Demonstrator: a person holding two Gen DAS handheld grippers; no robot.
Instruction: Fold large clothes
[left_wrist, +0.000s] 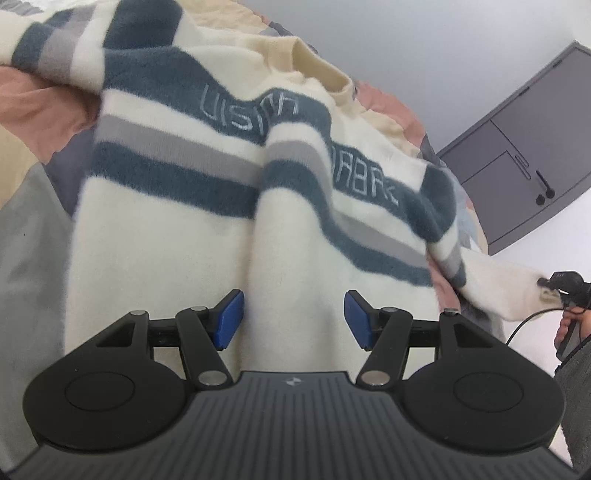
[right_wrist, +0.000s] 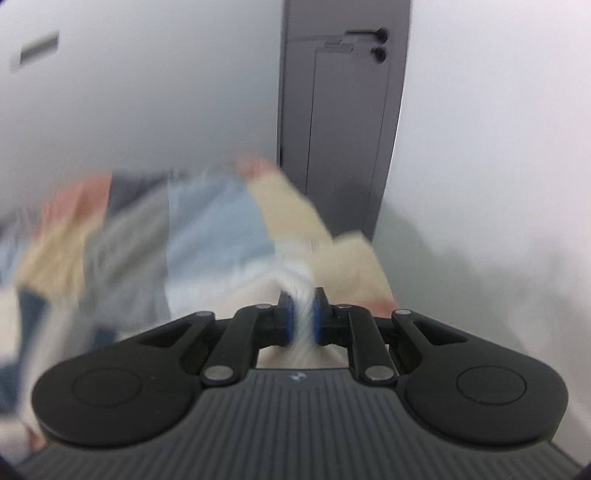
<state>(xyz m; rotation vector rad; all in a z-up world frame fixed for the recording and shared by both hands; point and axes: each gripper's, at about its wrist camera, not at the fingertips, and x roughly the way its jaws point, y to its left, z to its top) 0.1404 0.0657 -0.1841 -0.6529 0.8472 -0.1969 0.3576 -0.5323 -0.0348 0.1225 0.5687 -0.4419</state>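
Note:
A cream sweater (left_wrist: 192, 229) with dark blue and grey stripes and stitched letters lies spread over a patchwork bed cover. My left gripper (left_wrist: 293, 319) hovers over its lower body, blue pads apart, nothing between them. The sweater's right sleeve (left_wrist: 506, 280) stretches out to the right, where my right gripper (left_wrist: 546, 284) pinches its cuff. In the blurred right wrist view, my right gripper (right_wrist: 303, 317) is shut on a bunch of the cream sleeve fabric (right_wrist: 301, 295), which streams forward from the pads.
The patchwork bed cover (left_wrist: 33, 206) in pink, grey, tan and pale blue lies under the sweater. A dark grey cabinet (left_wrist: 524, 147) stands against the white wall at the right. A hand (left_wrist: 570, 325) and a cable show at the right edge.

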